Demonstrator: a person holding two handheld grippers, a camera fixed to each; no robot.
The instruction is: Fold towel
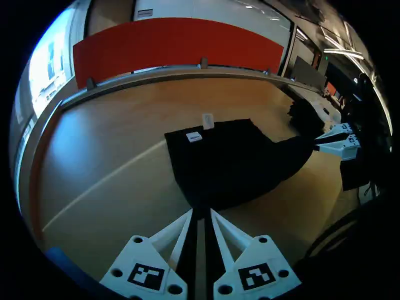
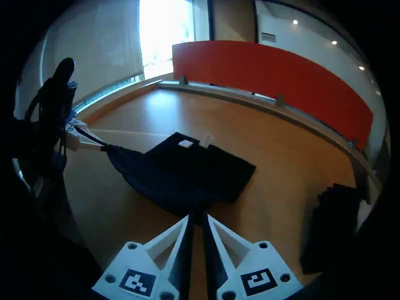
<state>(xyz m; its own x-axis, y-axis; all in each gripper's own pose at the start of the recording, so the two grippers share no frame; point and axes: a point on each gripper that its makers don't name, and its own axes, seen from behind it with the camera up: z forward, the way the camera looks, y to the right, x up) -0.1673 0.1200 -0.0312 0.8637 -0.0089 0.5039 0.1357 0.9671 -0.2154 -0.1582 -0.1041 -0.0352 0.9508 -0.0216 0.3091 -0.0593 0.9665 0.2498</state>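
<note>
A black towel (image 1: pixel 225 160) lies partly spread on a wooden table (image 1: pixel 115 150), its far part flat with two small white tags (image 1: pixel 194 136) near the far edge. Its near edge is raised off the wood and hangs in a sagging line between the two tools. The left tool (image 1: pixel 202 214) has its fingers drawn nearly together and pinches one near corner of the towel at their tips. The right tool (image 2: pixel 196 217) is likewise closed to a narrow slit on the other near corner. In the right gripper view, the left tool sits off to the side with the cloth pulled up to it. A dark pile of cloth (image 2: pixel 332 220) rests apart on the table, and a red partition (image 2: pixel 275 75) runs along the table's far edge.
</note>
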